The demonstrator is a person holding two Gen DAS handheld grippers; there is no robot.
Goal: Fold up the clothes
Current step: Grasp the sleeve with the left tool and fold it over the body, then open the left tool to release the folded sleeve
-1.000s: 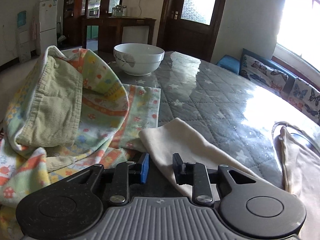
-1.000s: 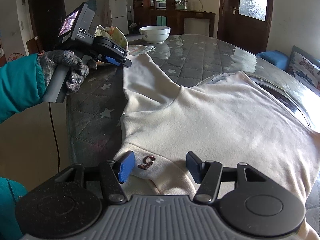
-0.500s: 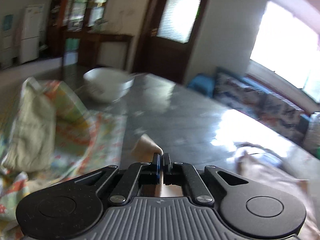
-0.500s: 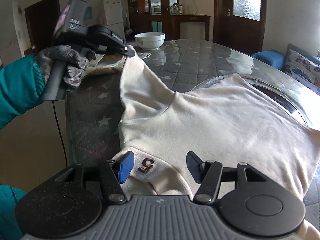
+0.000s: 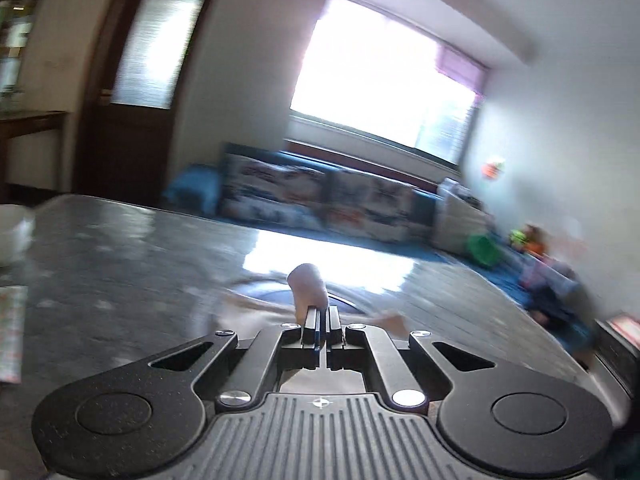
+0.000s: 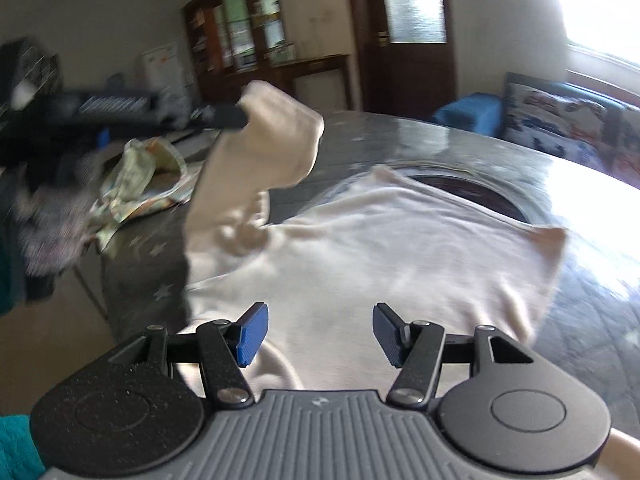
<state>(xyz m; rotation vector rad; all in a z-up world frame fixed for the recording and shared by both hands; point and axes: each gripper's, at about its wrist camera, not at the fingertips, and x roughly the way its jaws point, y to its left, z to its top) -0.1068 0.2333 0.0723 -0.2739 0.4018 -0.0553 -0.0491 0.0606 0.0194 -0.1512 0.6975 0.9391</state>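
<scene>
Here, the left gripper (image 5: 321,316) has its black fingers (image 5: 310,320) clamped tight on the cuff of the cream long-sleeved cotton shirt (image 6: 384,248), a small roll of the pale cloth poking up past the fingertips in the left wrist view. From the right wrist view the same sleeve is lifted off the dark grey quilted, star-patterned table cover (image 6: 580,320) and hangs in the air at the far left, pinched at its top end by the blurred black tool, while the body of the shirt lies spread flat in the middle of the table, its near hem just under the right gripper (image 6: 318,334). That gripper stands wide apart, its blue pads (image 6: 252,334) spread over the cloth with nothing between them; whether they touch the fabric cannot be told. At the far left of the table lies a crumpled floral green-and-orange patterned garment (image 6: 140,184), apart from the shirt. A white ceramic bowl (image 5: 12,236) sits at the left edge of the left wrist view; its inside is not visible from here. Beyond the table, a blue bench with butterfly-print cushions (image 5: 332,200) runs under a bright window (image 5: 380,96). A teal sleeve (image 6: 16,444) shows at the near left corner beside the right gripper's body. Both views are blurred.
</scene>
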